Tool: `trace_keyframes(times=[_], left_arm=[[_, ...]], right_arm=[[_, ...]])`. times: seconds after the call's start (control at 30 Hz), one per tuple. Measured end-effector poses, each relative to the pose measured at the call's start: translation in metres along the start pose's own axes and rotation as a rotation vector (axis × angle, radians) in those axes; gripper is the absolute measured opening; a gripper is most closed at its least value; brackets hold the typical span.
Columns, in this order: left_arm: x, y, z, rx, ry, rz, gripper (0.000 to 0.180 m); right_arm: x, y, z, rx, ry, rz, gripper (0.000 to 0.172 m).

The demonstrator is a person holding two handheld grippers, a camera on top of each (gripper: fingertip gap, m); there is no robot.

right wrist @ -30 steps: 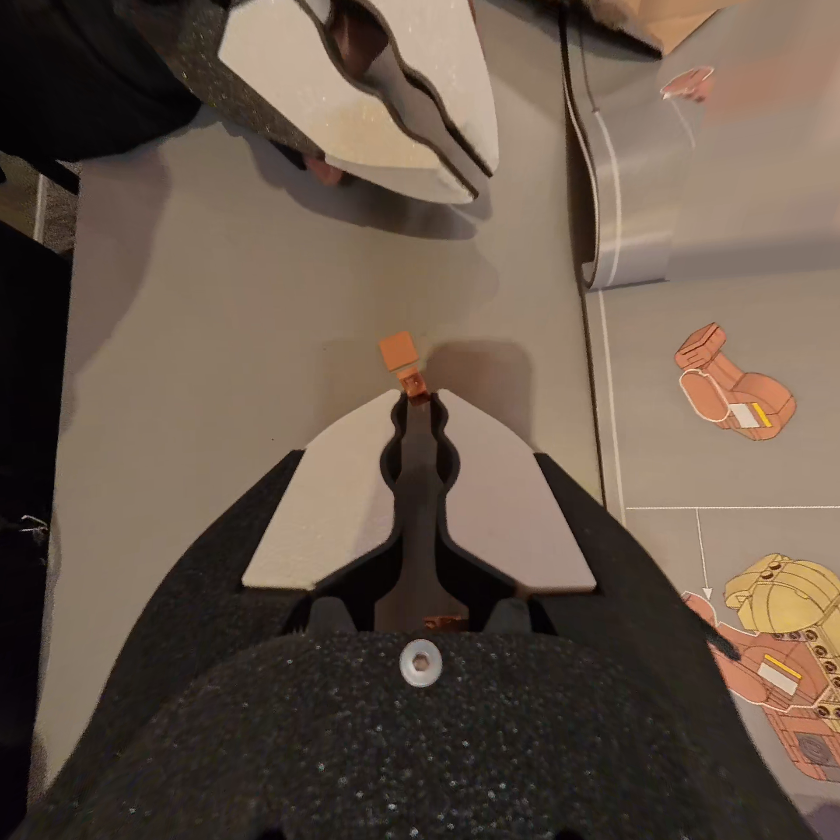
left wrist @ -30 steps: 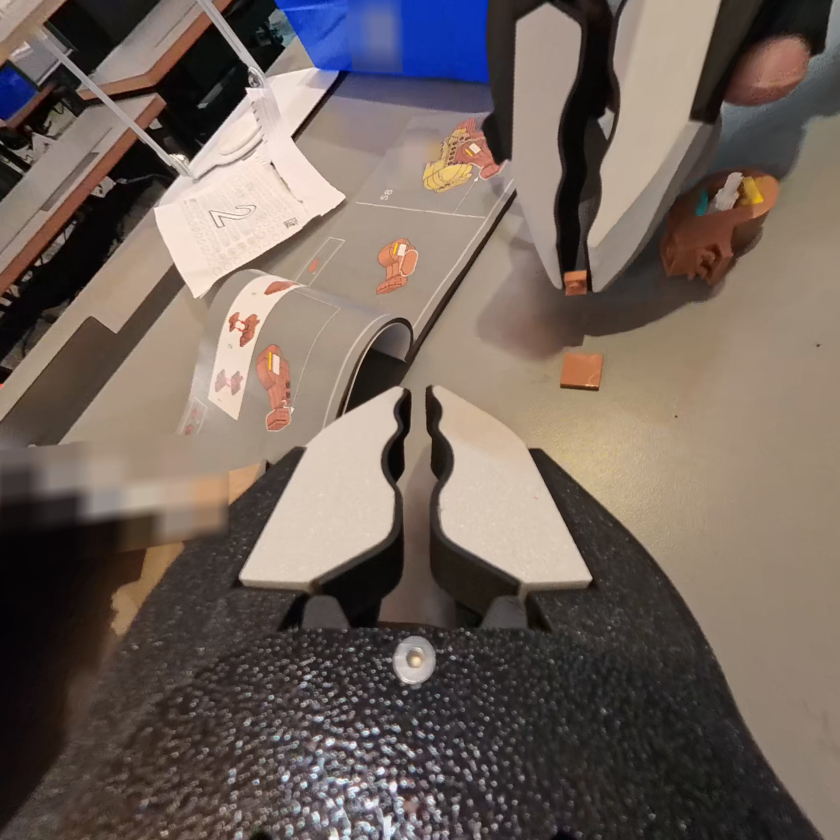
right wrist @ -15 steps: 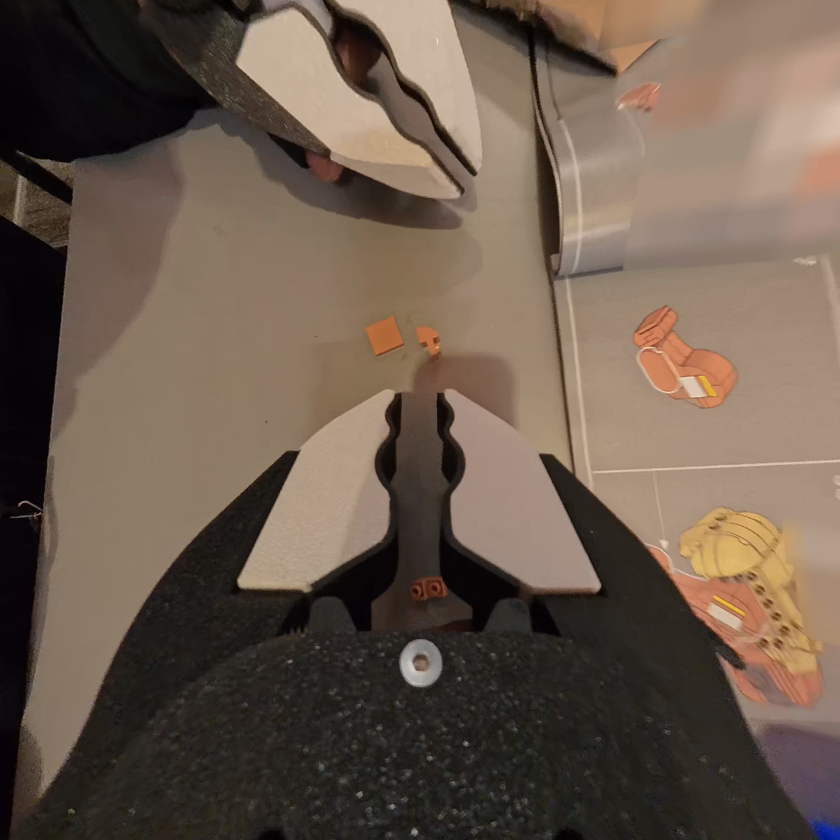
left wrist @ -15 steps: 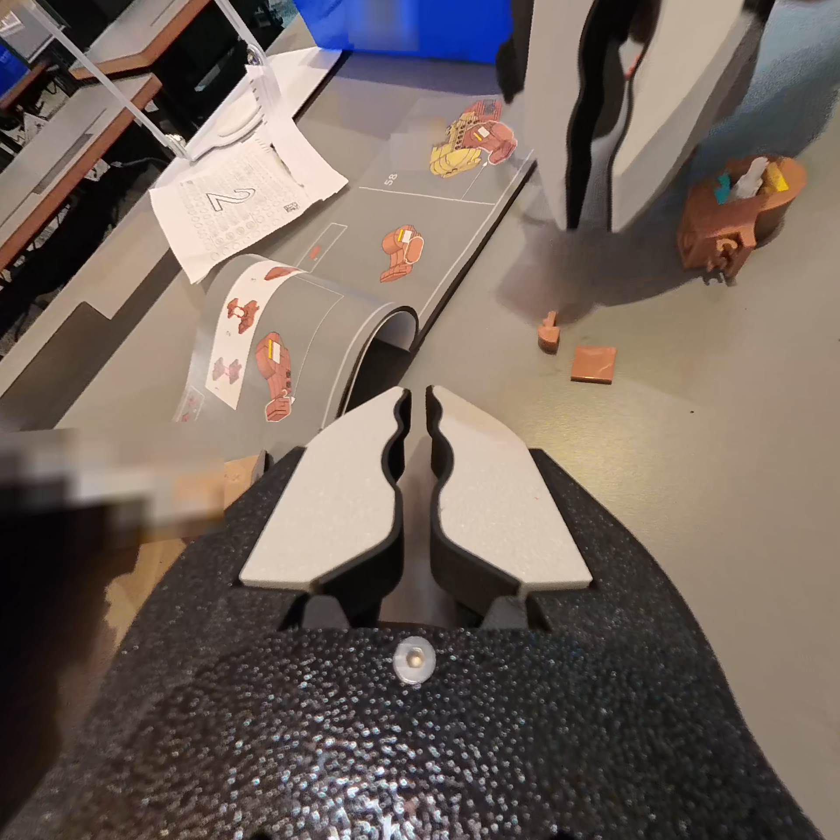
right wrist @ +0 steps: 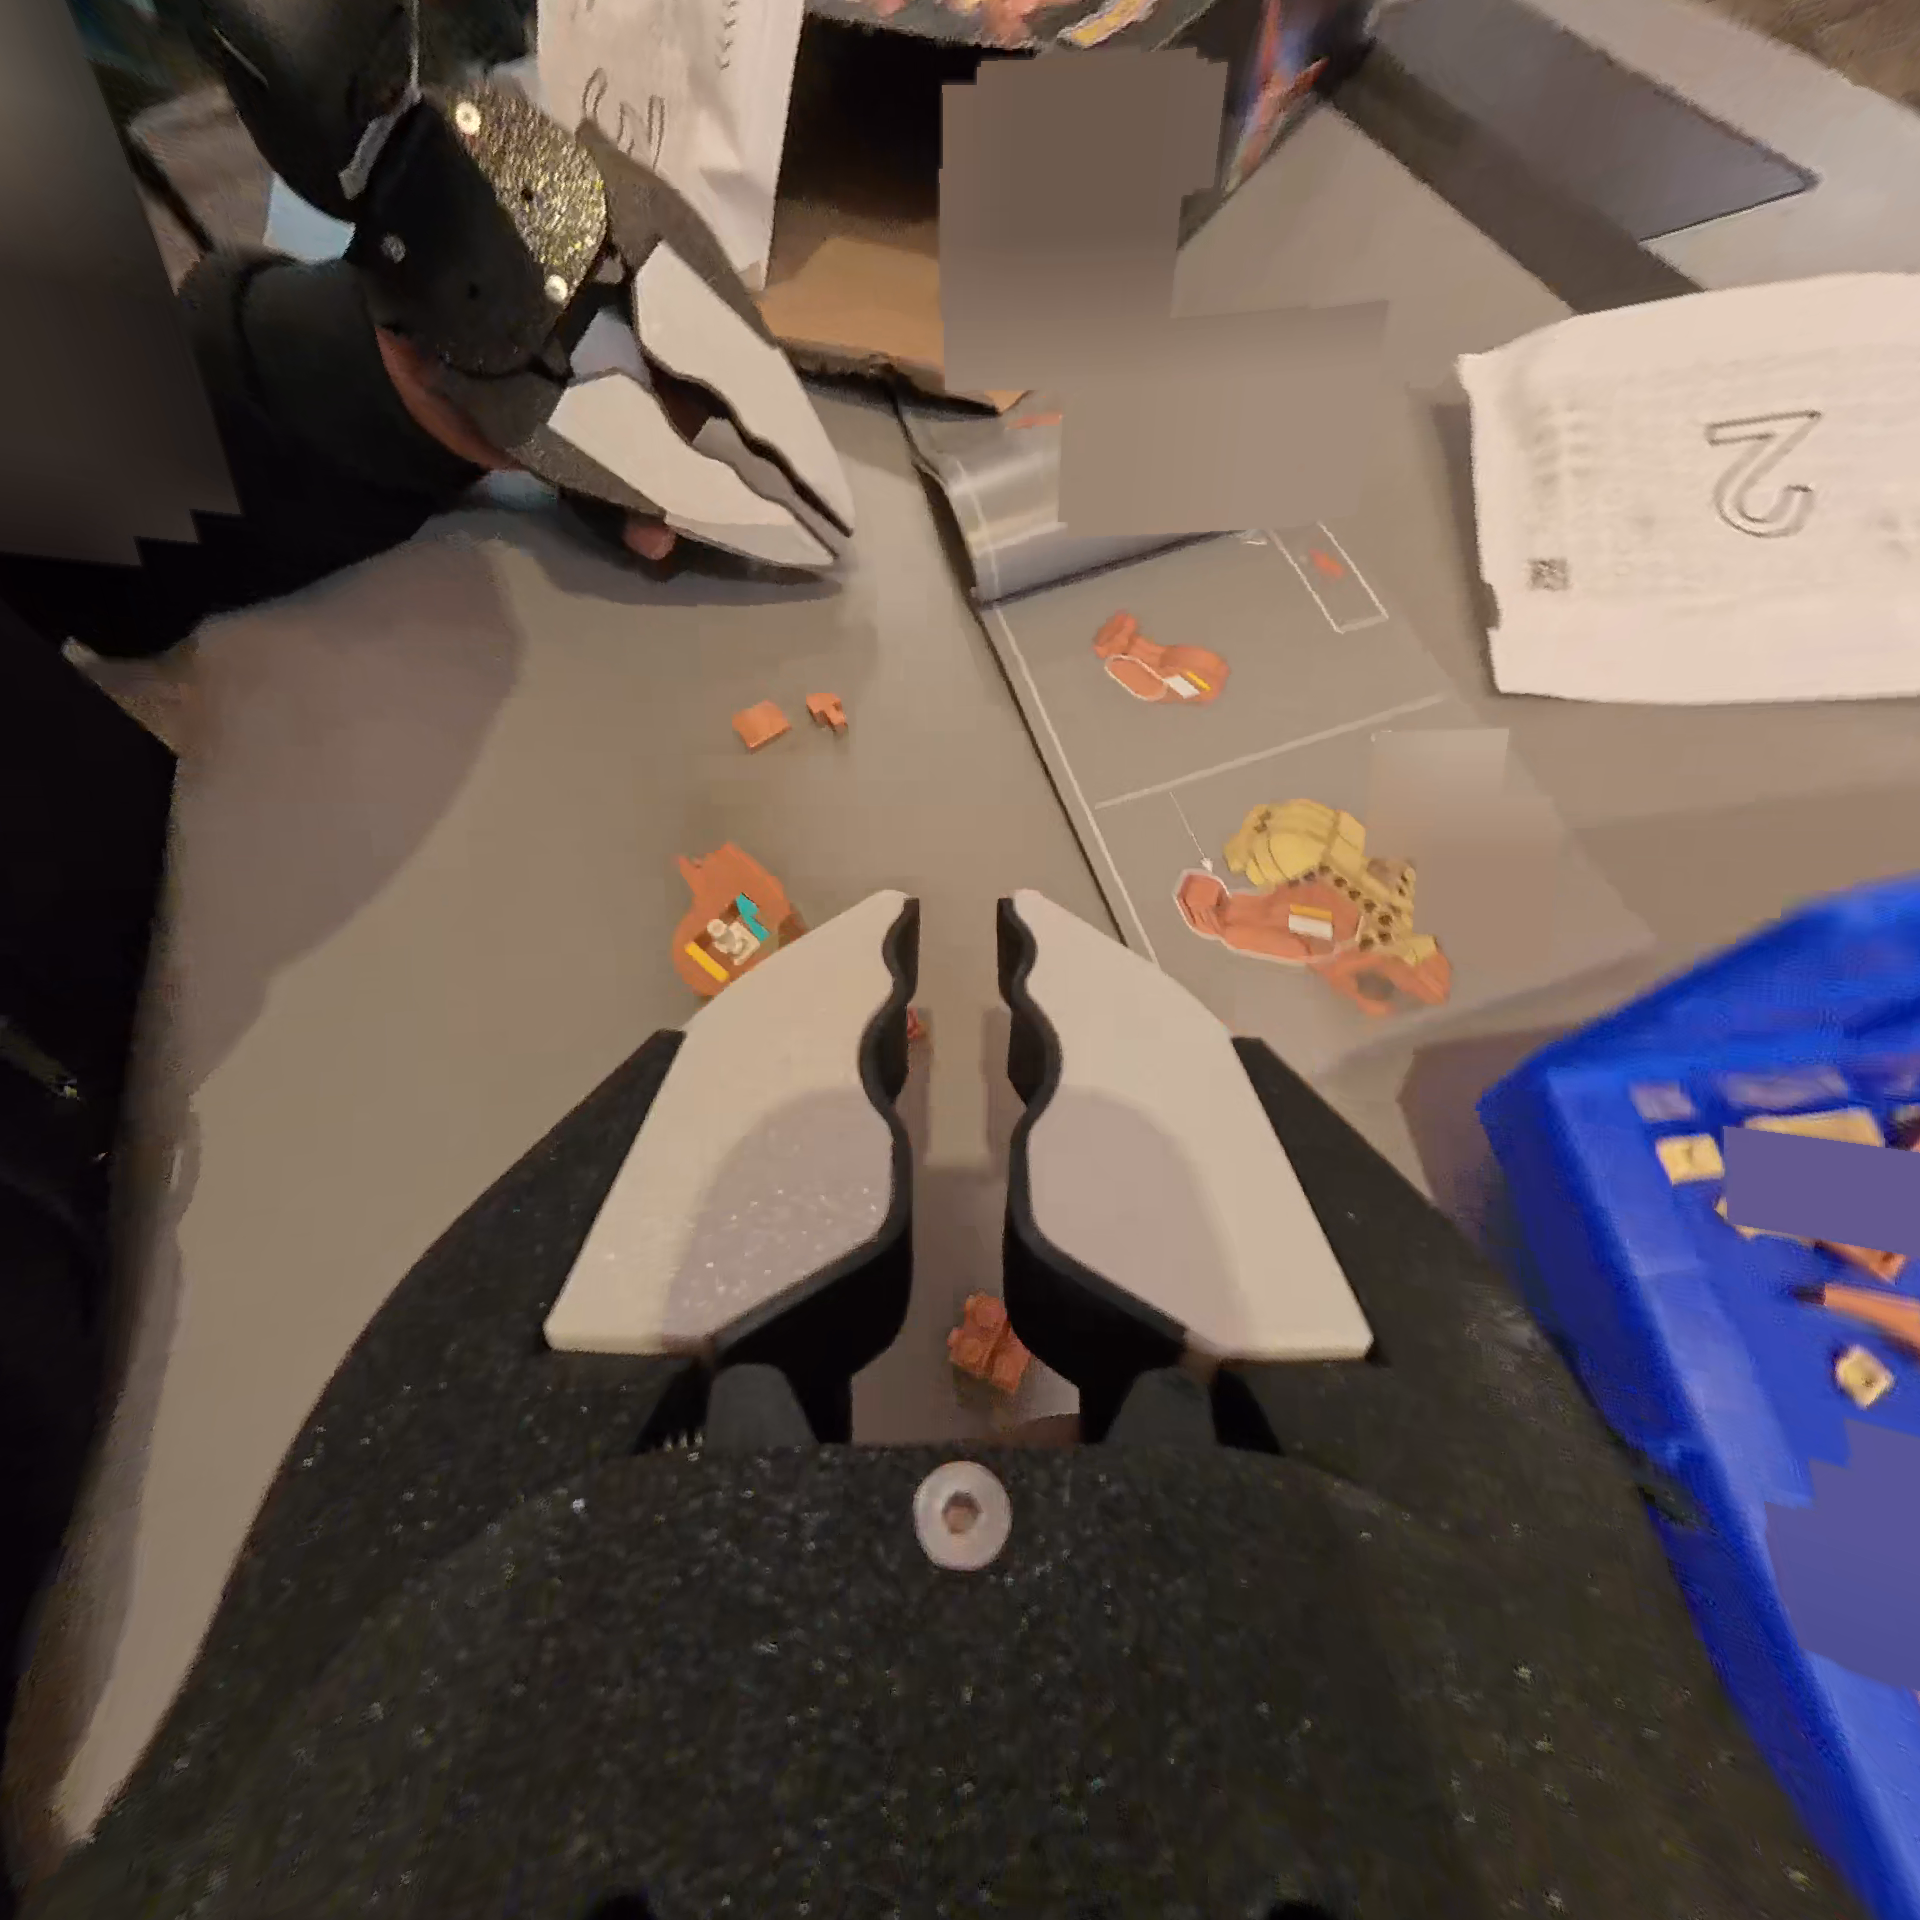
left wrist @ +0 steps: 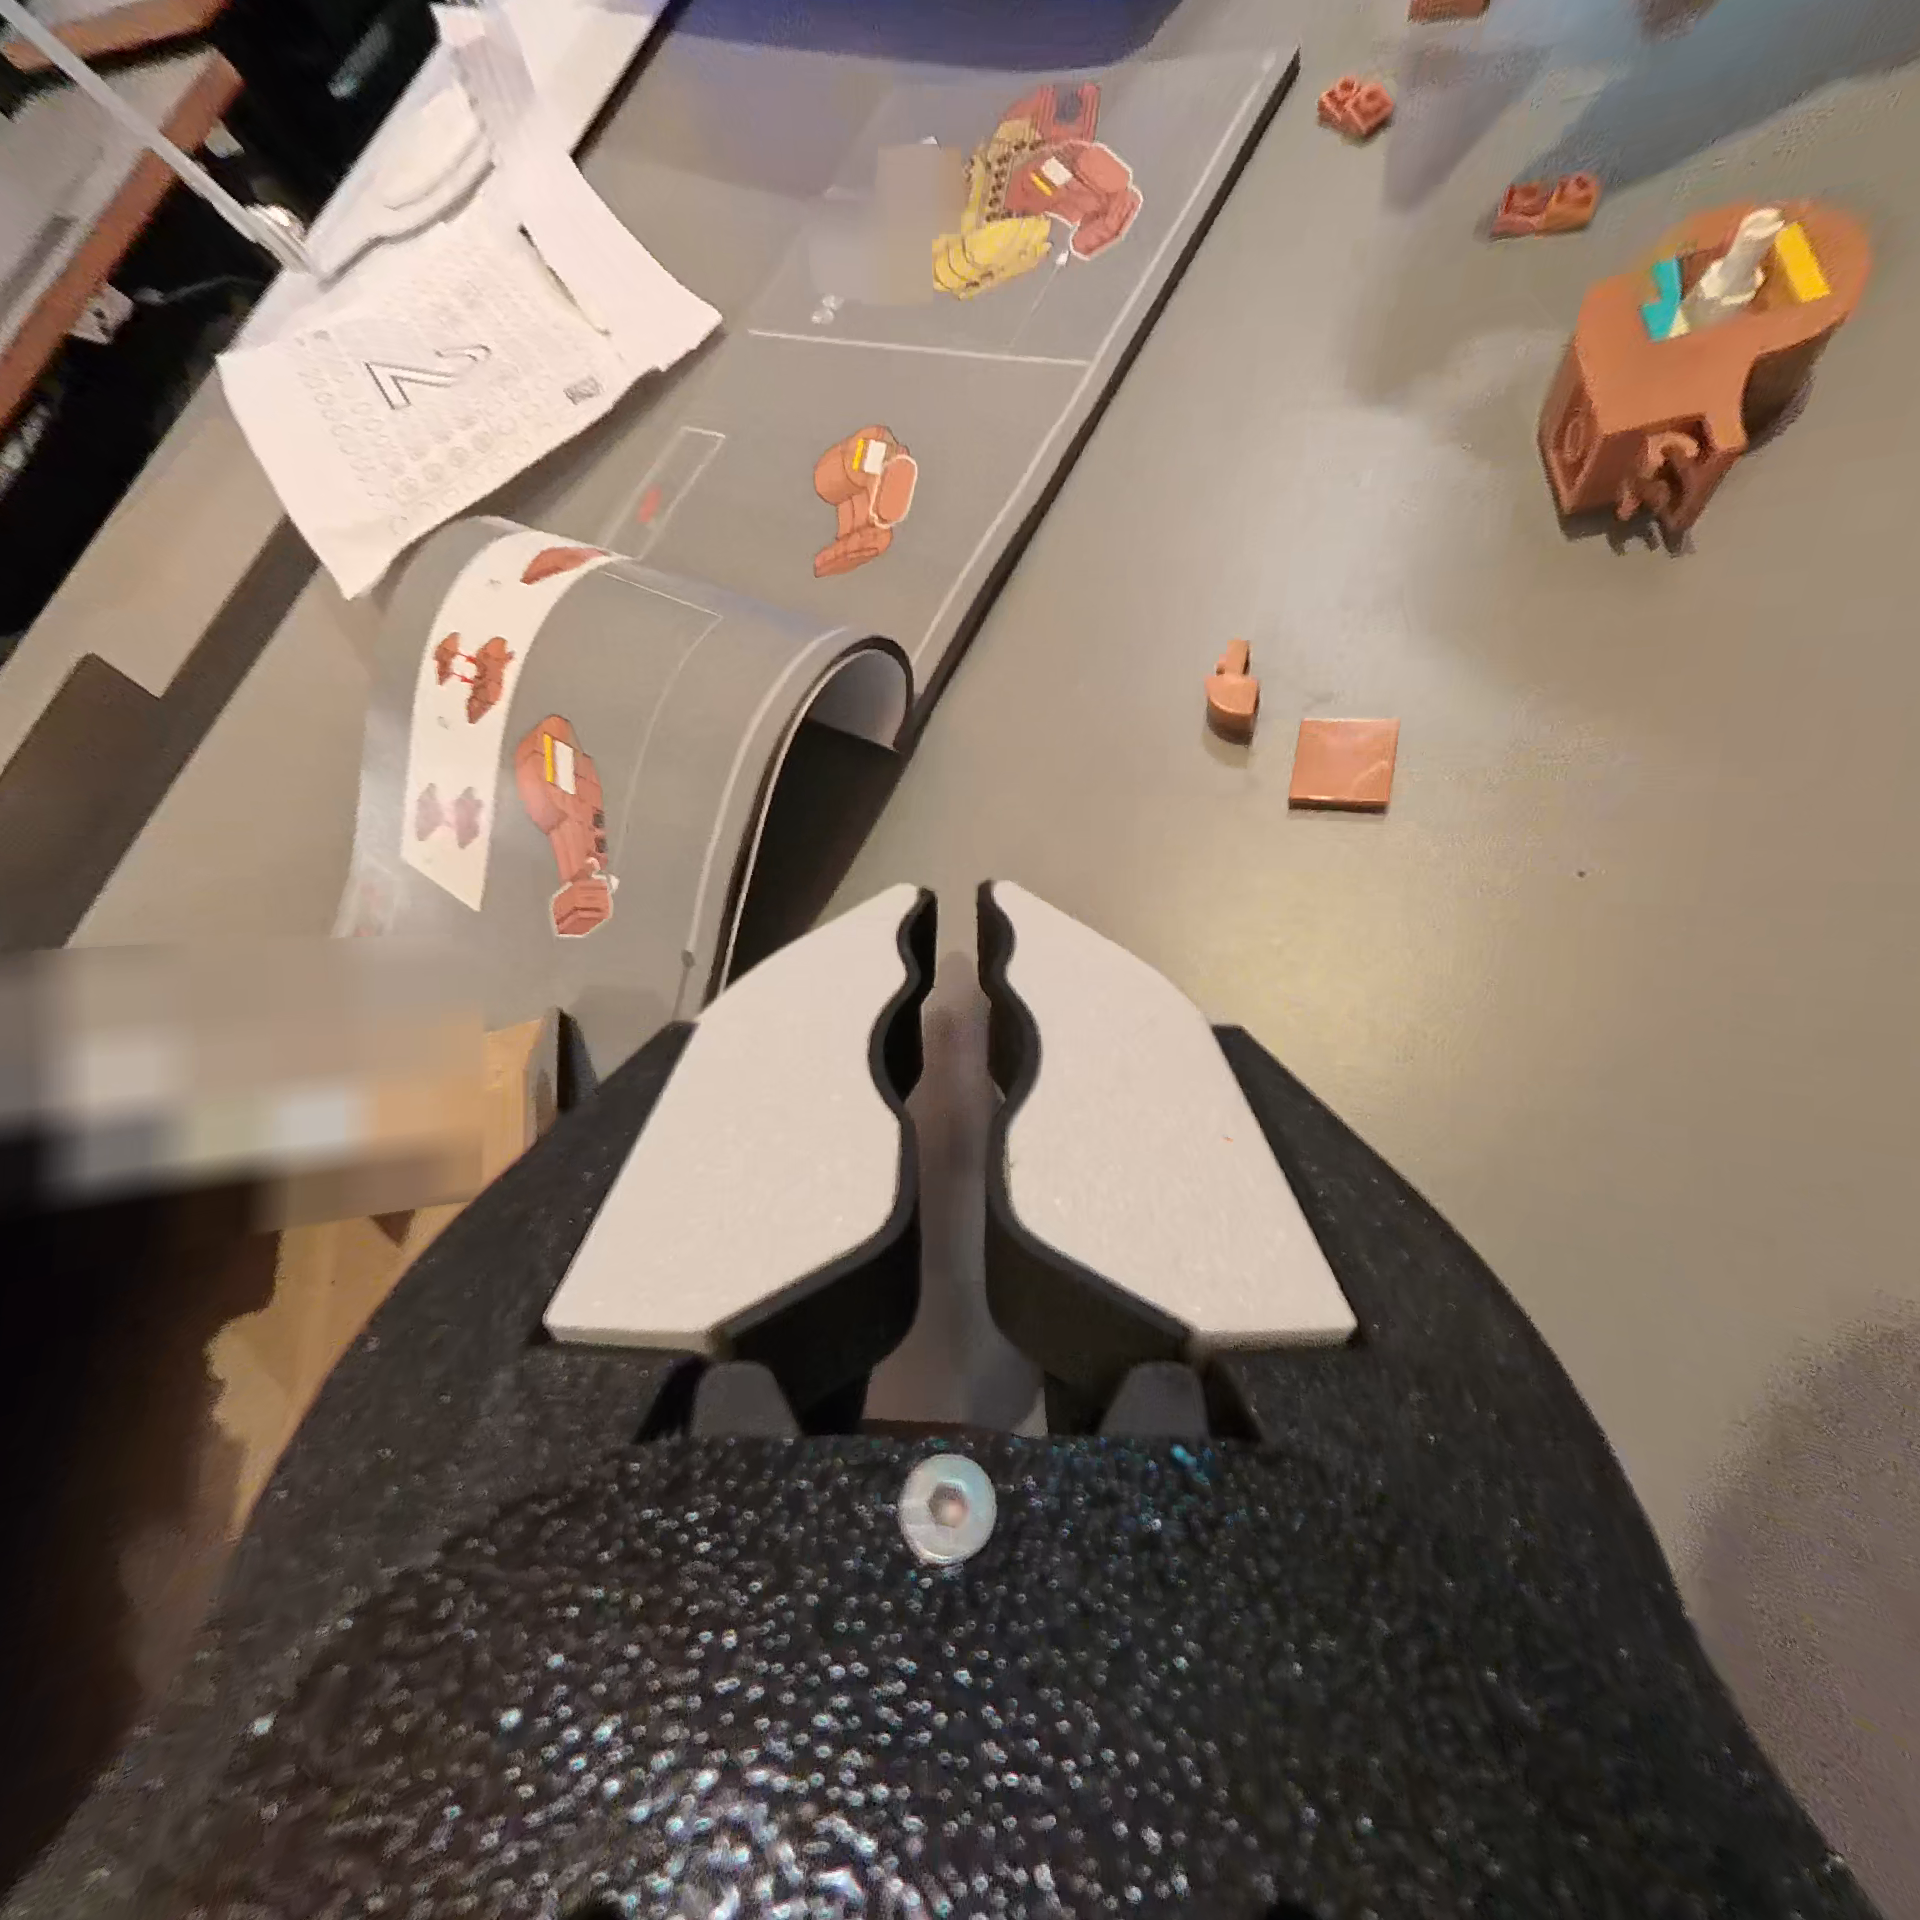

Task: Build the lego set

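On the grey counter (left wrist: 1558,1039), going left to right in the left wrist view: a white printed sheet (left wrist: 447,364) sits far left, overlapping the open instruction booklet (left wrist: 852,343), whose near page curls up into a roll right by the left gripper (left wrist: 957,902). That gripper hovers over bare counter with its fingers only a narrow slit apart and nothing in the slit, so basically empty. To its right, well ahead of the tips, there's a small brown rounded brick piece (left wrist: 1232,694) and just beside it a flat brown square tile (left wrist: 1343,762), not touching. Farther right sits the chunky brown brick build (left wrist: 1704,364) with teal, white and yellow bits on top, and a couple of loose brown bricks (left wrist: 1545,203) behind it.

In the right wrist view, the right gripper (right wrist: 957,914) is open a bit wider, also holding nothing. The brick build sits just left of its left finger, a small brown brick cluster (right wrist: 987,1340) lies on the counter below the gap, and a blue bin (right wrist: 1621,1247) of parts is off to the right.
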State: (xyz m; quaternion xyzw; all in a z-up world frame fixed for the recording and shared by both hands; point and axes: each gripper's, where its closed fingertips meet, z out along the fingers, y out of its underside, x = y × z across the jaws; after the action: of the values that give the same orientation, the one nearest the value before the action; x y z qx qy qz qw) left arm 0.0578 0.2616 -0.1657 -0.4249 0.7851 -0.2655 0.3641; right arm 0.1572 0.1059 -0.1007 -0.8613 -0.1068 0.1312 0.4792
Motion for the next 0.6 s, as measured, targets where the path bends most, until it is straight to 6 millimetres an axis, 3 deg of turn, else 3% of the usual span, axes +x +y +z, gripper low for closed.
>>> trace_keyframes(times=[0.2,0.4,0.6], left_arm=[[0.000,0.002,-0.006,0.011,0.084,-0.151,0.007],[-0.004,0.005,-0.009,0.011,0.122,-0.277,0.008],[-0.006,0.005,-0.010,0.013,0.118,-0.307,0.008]], right_arm=[[-0.009,0.031,-0.003,0.051,-0.041,0.057,0.014],[-0.007,0.030,0.007,0.096,-0.104,0.145,0.014],[-0.008,0.027,0.004,0.124,-0.126,0.154,0.013]])
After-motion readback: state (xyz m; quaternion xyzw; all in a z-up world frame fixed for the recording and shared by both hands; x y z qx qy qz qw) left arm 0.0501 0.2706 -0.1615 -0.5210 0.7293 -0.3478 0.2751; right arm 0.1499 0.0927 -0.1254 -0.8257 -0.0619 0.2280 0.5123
